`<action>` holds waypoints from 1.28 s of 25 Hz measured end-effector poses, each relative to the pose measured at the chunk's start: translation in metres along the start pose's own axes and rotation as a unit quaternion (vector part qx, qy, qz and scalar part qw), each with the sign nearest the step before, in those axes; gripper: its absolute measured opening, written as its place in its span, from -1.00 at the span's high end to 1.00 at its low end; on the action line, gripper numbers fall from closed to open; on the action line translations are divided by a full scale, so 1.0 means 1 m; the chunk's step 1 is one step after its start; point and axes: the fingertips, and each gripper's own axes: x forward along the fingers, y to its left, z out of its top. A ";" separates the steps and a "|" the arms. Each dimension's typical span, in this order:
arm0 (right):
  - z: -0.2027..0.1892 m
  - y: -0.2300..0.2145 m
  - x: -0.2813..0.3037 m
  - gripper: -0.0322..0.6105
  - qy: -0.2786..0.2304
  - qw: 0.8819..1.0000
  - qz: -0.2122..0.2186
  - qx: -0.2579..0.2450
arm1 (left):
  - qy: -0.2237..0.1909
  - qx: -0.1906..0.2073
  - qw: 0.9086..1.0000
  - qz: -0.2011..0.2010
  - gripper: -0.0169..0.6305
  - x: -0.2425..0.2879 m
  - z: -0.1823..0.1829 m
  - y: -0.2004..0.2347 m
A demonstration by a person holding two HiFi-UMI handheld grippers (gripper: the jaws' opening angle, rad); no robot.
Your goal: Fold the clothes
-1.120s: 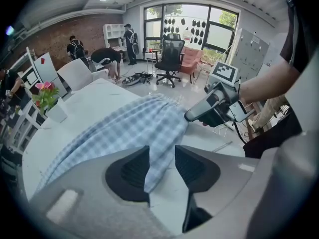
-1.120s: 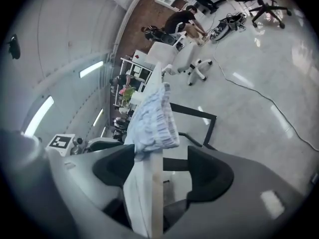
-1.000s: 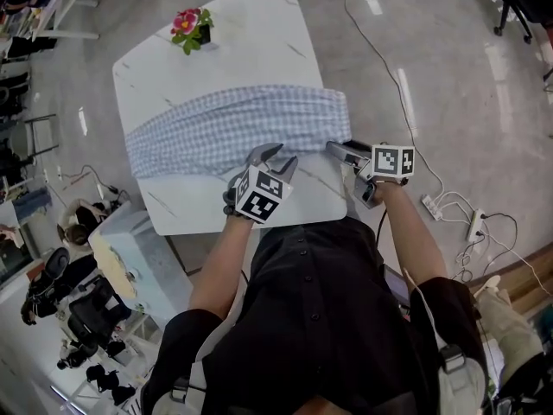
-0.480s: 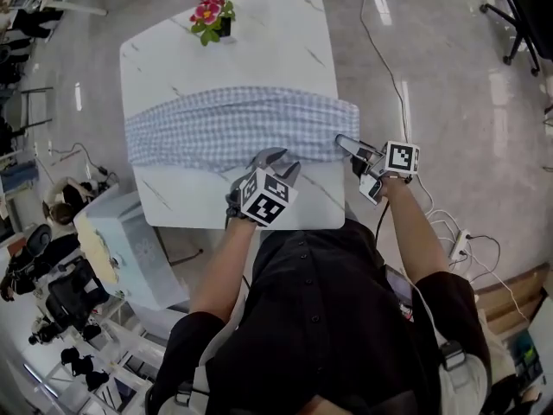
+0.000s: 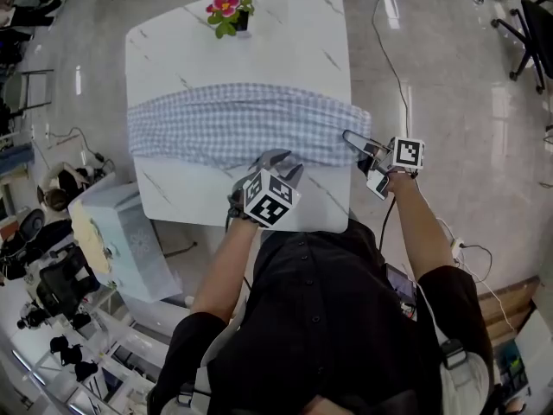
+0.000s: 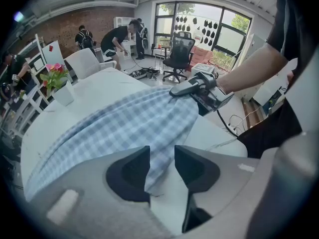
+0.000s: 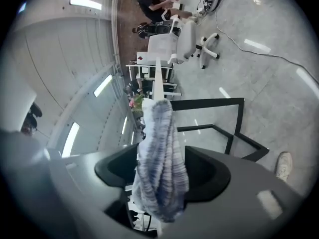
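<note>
Across the middle of the table (image 5: 285, 24) the checked cloth (image 5: 242, 124) lies as one long band, its right end reaching past the table's right edge. That bunched end is pinched in the right gripper (image 5: 356, 140), whose jaws have just been closing on it. At the table's near side, the left gripper (image 5: 275, 161) stands narrow on the cloth's near hem. To fold well, I judge, both grips should lift together, taut and level, so the hems meet squarely. Count: one cloth, one table, one flower pot (image 5: 229, 11) at the table's far edge, two grippers.
</note>
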 end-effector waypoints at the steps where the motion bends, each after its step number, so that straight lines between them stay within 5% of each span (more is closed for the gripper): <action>1: 0.002 0.002 -0.001 0.03 -0.003 1.000 0.003 0.002 | -0.001 0.001 1.000 -0.001 0.44 0.000 0.000 0.000; 5: 0.003 0.009 -0.007 0.49 0.000 1.000 -0.014 -0.018 | -0.004 0.010 1.000 -0.003 0.45 -0.003 0.001 0.002; 16: 0.007 0.001 -0.029 0.59 0.039 0.978 -0.159 -0.130 | -0.015 0.026 0.999 -0.010 0.45 -0.007 0.009 0.003; 32: 0.013 0.005 -0.070 0.66 0.041 0.970 -0.188 -0.147 | -0.020 0.024 0.999 -0.019 0.46 -0.002 0.030 0.003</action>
